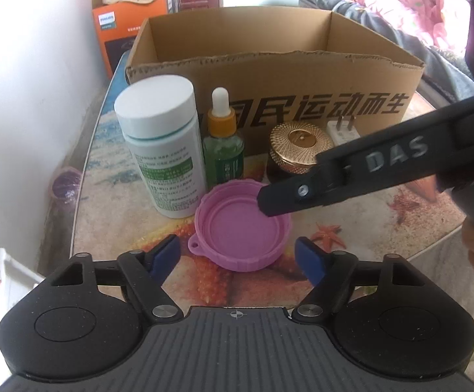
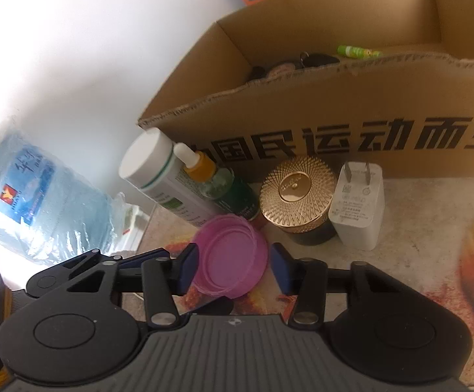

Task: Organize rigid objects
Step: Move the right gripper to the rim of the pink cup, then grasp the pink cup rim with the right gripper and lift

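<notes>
A pink round lid [image 1: 242, 228] lies on the table in front of a white bottle [image 1: 158, 147], a green dropper bottle [image 1: 223, 140], a gold-lidded jar [image 1: 297, 145] and a white charger [image 1: 343, 130]. Behind them stands an open cardboard box [image 1: 269, 78]. My left gripper [image 1: 238, 256] is open, its blue pads astride the lid's near edge. My right gripper [image 2: 233, 269] is open around the same lid [image 2: 233, 258]; in the left wrist view its finger [image 1: 289, 196] reaches over the lid's right rim.
The box [image 2: 335, 98] holds several small items, among them a green tube [image 2: 357, 51]. An orange Philips box [image 1: 129, 23] stands behind it on the left. A large water jug [image 2: 34, 202] is beyond the table's left edge. The table [image 1: 367, 228] has a seashell print.
</notes>
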### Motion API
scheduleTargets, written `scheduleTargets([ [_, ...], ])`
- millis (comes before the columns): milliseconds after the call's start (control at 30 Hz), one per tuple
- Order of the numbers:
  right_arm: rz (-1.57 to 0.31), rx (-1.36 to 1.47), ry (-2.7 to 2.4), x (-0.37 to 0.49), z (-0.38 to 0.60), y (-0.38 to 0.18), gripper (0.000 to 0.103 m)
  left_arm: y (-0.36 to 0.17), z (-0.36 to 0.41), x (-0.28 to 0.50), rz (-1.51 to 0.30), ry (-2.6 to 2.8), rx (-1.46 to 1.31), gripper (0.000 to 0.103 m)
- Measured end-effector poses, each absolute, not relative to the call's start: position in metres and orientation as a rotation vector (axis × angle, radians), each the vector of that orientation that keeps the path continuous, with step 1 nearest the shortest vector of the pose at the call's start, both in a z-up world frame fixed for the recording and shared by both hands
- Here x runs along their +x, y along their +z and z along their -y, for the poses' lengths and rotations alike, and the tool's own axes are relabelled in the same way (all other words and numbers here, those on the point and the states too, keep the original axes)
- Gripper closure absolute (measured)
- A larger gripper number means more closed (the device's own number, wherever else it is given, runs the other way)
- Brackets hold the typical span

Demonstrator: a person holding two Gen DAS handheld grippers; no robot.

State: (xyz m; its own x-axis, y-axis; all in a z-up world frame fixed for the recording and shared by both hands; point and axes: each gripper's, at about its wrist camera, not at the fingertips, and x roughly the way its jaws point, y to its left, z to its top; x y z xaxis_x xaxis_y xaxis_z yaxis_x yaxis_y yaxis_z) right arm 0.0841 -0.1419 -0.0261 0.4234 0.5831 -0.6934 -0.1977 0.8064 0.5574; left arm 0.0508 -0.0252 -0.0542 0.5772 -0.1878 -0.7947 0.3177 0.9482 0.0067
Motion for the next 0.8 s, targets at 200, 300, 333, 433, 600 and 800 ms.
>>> scheduleTargets([
  [200,-1.043,0.403,0.5,0.087,0.135,-0.035,0.071,-0.058,0.028,0.051,-0.919,-0.324,0.139,0.038],
  [300,-1.038,0.384,0.487,0.085,0.134,-0.036,0.071,-0.056,0.035,0.047,-0.906,-0.336,0.162,0.038],
  [333,-1.037,0.38,0.483,0.085,0.135,-0.036,0.071,-0.056,0.037,0.046,-0.905,-0.343,0.166,0.038],
  [433,-1.037,0.377,0.468,0.08,0.141,-0.036,0.071,-0.055,0.044,0.042,-0.905,-0.371,0.174,0.038],
  [600,-1.046,0.393,0.431,0.067,0.163,-0.037,0.071,-0.053,0.059,0.034,-0.897,-0.443,0.188,0.038],
  [800,-1.04,0.427,0.381,0.052,0.19,-0.037,0.071,-0.05,0.076,0.027,-0.877,-0.502,0.216,0.034],
])
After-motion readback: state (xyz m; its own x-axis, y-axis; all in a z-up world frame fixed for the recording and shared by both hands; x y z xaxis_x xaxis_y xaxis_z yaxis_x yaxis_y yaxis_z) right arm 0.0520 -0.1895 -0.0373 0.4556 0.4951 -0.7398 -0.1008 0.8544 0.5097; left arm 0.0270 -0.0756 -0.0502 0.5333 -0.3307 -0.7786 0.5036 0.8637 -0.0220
